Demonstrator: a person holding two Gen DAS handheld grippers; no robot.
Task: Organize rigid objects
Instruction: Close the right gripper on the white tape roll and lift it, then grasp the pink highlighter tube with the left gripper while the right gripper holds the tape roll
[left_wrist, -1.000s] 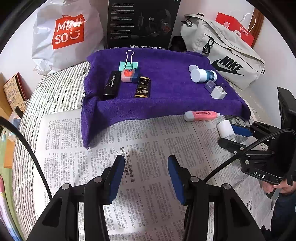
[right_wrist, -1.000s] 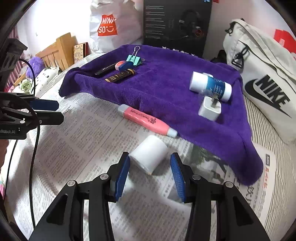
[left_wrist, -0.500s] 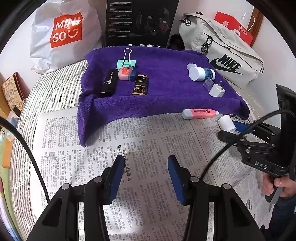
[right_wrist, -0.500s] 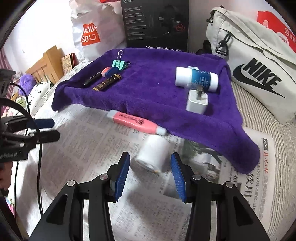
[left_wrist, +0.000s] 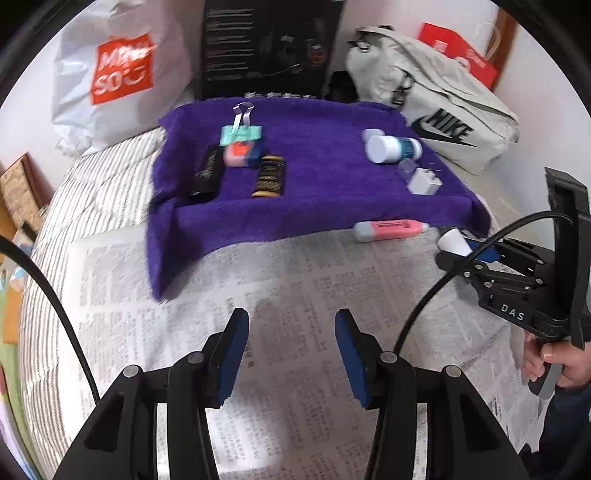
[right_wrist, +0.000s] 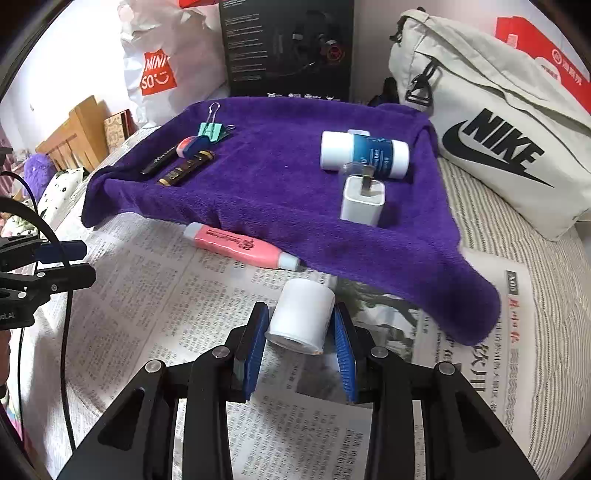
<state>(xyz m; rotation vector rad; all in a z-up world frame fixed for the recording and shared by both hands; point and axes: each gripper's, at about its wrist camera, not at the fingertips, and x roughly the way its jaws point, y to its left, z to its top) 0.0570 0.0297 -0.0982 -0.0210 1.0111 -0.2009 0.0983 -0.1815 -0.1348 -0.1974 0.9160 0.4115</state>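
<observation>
A short white roll (right_wrist: 301, 317) lies on the newspaper (right_wrist: 166, 314) between the blue pads of my right gripper (right_wrist: 300, 312). Its jaws are closing and both pads touch the roll's sides. From the left wrist view the roll (left_wrist: 452, 242) pokes out of that gripper's tips at the right. A pink highlighter (right_wrist: 240, 245) rests just ahead, against the edge of the purple towel (right_wrist: 277, 184). On the towel are a white charger (right_wrist: 362, 201), a white and blue bottle (right_wrist: 364, 151), a teal binder clip (right_wrist: 212, 129), an eraser (right_wrist: 190, 144) and two dark tubes. My left gripper (left_wrist: 291, 332) hovers open over the newspaper, holding nothing.
A Nike bag (right_wrist: 498, 147) sits to the right of the towel. A black box (right_wrist: 288, 48) and a Miniso bag (right_wrist: 159, 74) stand behind it. Striped bedding (left_wrist: 92, 184) extends left of the newspaper. A hand (left_wrist: 554, 362) grips the right tool's handle.
My right gripper's jaws have narrowed from standing apart around the white roll to touching its sides, and the gripper has rolled slightly. The left gripper has stayed put.
</observation>
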